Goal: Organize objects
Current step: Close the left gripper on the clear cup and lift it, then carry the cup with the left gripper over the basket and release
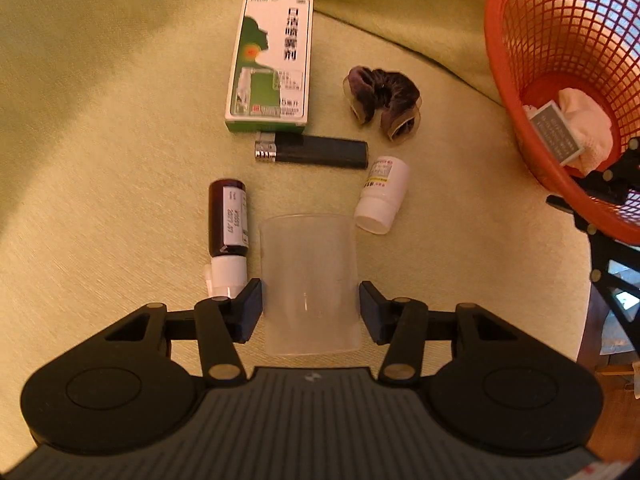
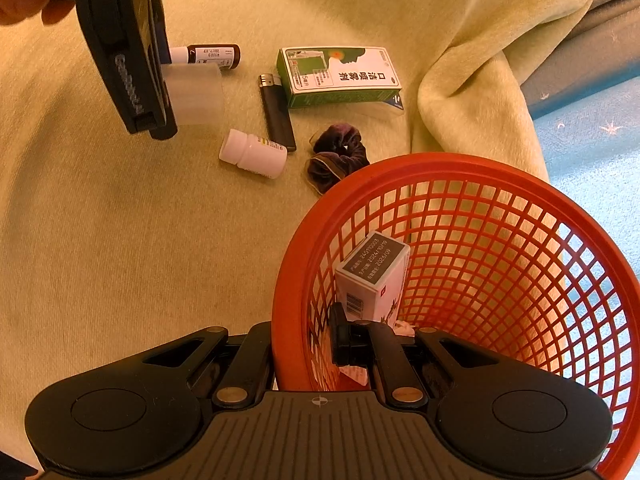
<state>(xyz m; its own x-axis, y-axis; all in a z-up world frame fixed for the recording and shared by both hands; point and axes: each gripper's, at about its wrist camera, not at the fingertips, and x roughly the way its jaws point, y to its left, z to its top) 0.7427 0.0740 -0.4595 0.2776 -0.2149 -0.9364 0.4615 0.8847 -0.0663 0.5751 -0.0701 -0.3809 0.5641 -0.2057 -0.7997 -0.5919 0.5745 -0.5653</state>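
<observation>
My left gripper [image 1: 311, 312] has its pads against both sides of a clear plastic cup [image 1: 310, 280], shut on it just over the yellow-green blanket [image 1: 100, 160]. The right wrist view shows the same cup [image 2: 196, 94] sticking out of that gripper [image 2: 128, 60]. My right gripper [image 2: 300, 344] is shut on the near wall of the orange mesh basket [image 2: 500, 208], one finger outside and one inside. Loose on the blanket lie a brown dropper bottle [image 1: 227, 220], a white pill bottle [image 1: 384, 194], a black lighter [image 1: 316, 152], a green and white box [image 1: 272, 60] and a dark purple scrunchie [image 1: 380, 100].
Inside the basket [image 1: 520, 80] are a small white box with a grey end [image 2: 376, 276] and a white cloth [image 1: 588, 120]. A blanket fold [image 2: 460, 112] rises behind the objects. Blue floor [image 2: 592, 140] shows past the blanket's right edge. A hand [image 2: 24, 0] holds the left gripper.
</observation>
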